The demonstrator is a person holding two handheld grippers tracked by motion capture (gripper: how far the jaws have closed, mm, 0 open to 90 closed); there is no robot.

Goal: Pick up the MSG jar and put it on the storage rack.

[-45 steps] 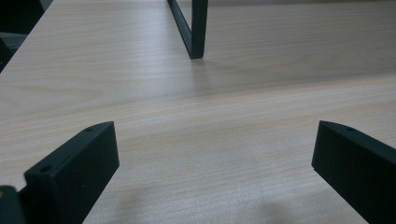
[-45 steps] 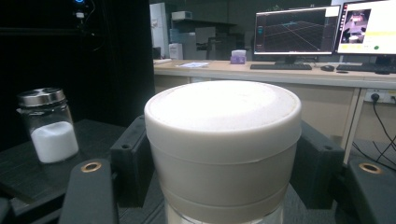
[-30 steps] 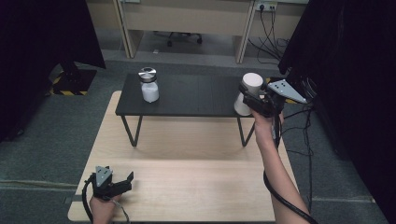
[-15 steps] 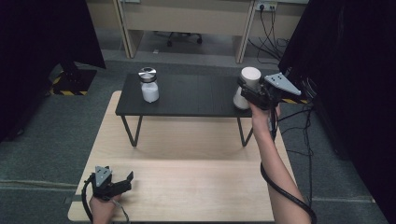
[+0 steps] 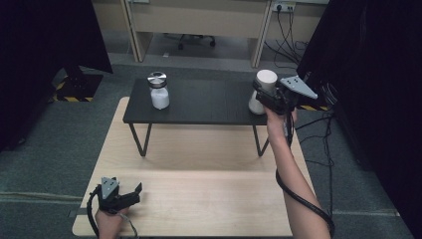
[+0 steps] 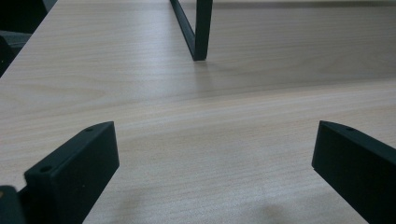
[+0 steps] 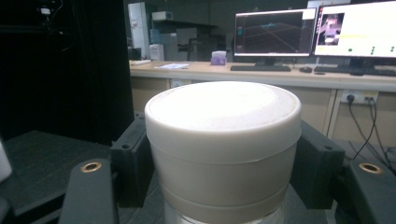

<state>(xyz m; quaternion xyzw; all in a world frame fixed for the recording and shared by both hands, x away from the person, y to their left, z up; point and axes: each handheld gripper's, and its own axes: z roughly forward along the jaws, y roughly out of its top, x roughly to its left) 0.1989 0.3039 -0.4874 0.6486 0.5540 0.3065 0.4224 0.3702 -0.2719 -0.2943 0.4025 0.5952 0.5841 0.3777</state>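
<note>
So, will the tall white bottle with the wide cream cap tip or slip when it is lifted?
The tall white bottle with the wide cream cap looks rigid, and the right gripper clamps it near the top, so it probably hangs steady. Its smooth round cap might slip or twist slightly.

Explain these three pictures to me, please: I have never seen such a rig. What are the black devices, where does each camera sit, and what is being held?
A person works with two hand-held two-jaw grippers, with no robot arm. The high view looks down from above the person's side. There the left gripper rests on the wooden table, jaws open and nothing between them. The right gripper is shut on the white container at the right end of the small black table, which stands on the wooden one. A second jar with a metal lid stands near its left end. The other two cameras ride on the grippers: the left gripper view looks between its open jaws across bare wood, and the right gripper view shows its jaws clamped on the container's cap.
</note>
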